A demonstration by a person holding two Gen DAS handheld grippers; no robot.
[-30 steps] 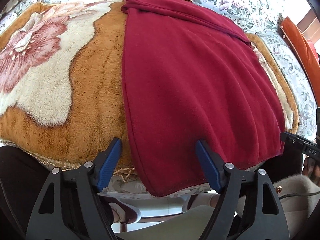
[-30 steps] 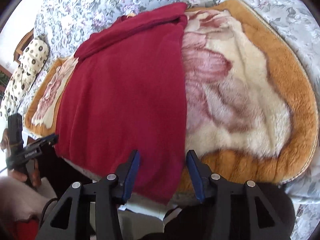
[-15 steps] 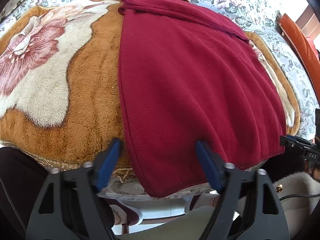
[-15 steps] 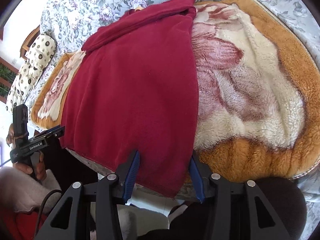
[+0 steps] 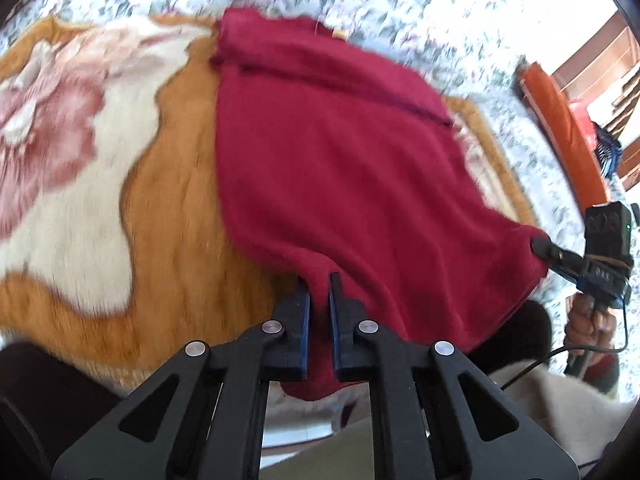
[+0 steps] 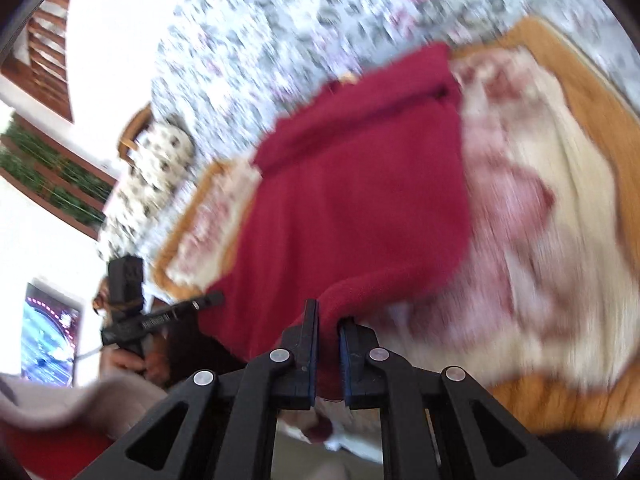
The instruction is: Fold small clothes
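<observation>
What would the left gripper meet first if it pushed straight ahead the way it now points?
Probably more of the red garment it already grips: the left gripper is shut on the near hem, and the cloth stretches directly ahead over the orange blanket. Blur leaves depth uncertain.

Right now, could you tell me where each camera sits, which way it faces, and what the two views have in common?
Left wrist: on the left gripper, looking forward along its fingers, shut on the red garment's near hem; the right gripper shows at right.
Right wrist: on the right gripper, facing across the bed, shut on the other hem corner; the left gripper shows at left.
Shared: the garment on the orange floral blanket, both blurred.
</observation>
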